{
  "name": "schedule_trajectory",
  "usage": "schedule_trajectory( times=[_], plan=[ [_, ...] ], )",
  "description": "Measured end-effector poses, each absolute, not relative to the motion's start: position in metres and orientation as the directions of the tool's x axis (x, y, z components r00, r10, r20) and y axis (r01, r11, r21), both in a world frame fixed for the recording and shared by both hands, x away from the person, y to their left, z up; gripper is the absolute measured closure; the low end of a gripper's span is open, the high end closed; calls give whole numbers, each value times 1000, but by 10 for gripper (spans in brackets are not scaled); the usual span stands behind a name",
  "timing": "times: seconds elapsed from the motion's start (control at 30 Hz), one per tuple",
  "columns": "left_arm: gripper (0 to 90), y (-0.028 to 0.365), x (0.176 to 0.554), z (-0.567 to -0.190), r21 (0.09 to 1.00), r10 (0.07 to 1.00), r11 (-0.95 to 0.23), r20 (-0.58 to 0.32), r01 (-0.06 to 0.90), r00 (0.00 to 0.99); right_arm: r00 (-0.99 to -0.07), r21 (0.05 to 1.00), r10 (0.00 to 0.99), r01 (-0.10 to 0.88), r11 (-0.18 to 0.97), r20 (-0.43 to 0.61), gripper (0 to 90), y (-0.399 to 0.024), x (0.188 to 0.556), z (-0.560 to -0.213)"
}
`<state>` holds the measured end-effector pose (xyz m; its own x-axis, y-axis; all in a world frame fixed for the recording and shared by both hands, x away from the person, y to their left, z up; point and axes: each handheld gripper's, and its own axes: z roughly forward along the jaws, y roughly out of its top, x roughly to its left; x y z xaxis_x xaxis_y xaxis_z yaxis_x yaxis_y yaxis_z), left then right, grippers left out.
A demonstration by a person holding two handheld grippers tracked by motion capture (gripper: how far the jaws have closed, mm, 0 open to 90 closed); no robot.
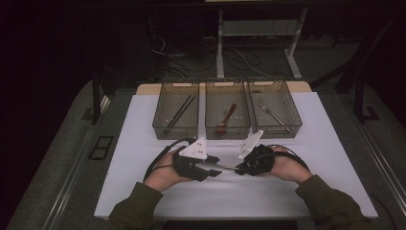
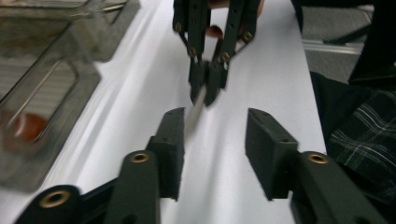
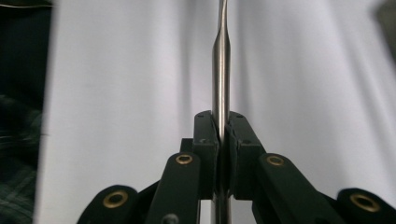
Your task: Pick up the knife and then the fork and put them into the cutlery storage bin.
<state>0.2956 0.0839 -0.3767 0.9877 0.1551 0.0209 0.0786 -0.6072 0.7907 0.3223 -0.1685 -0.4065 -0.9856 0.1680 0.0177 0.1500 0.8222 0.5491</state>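
High view: utensil (image 1: 225, 166) lies level, crosswise, between grippers; right gripper (image 1: 241, 167) clamps it, left gripper (image 1: 213, 166) released; bins (image 1: 227, 125) behind on worktop (image 1: 143, 143).

Right gripper (image 3: 219, 133) rises from bottom centre, both black jaws pinched tight on a slim metal utensil handle (image 3: 220, 60). Handle runs straight up the middle and out the top edge, narrowing near the top. White bench (image 3: 126, 93) behind it. Dark plaid cloth (image 3: 18, 121) along the left edge, blurred.
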Motion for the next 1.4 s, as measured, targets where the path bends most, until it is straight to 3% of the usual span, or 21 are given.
schedule_trajectory(
  times=[0.63, 0.87, 1.07, 1.4],
  plan=[
    [273, 156, 283, -415, 823, 498, -432, -123, 369, 858, -847, 625, 531, 429, 652, 27, 824, -268, 375, -367],
    [134, 160, 281, -424, 830, 542, -406, -117, 382, 832, -757, 652, 653, 506, 564, 23, 824, -290, 399, -358],
    [93, 164, 282, -426, 837, 557, -393, -113, 381, 823, -662, 632, 749, 595, 496, 35, 824, -304, 420, -360],
    [32, 162, 283, -429, 828, 552, -408, -111, 384, 827, -566, 578, 823, 688, 439, 49, 823, -311, 453, -373]
  ],
)
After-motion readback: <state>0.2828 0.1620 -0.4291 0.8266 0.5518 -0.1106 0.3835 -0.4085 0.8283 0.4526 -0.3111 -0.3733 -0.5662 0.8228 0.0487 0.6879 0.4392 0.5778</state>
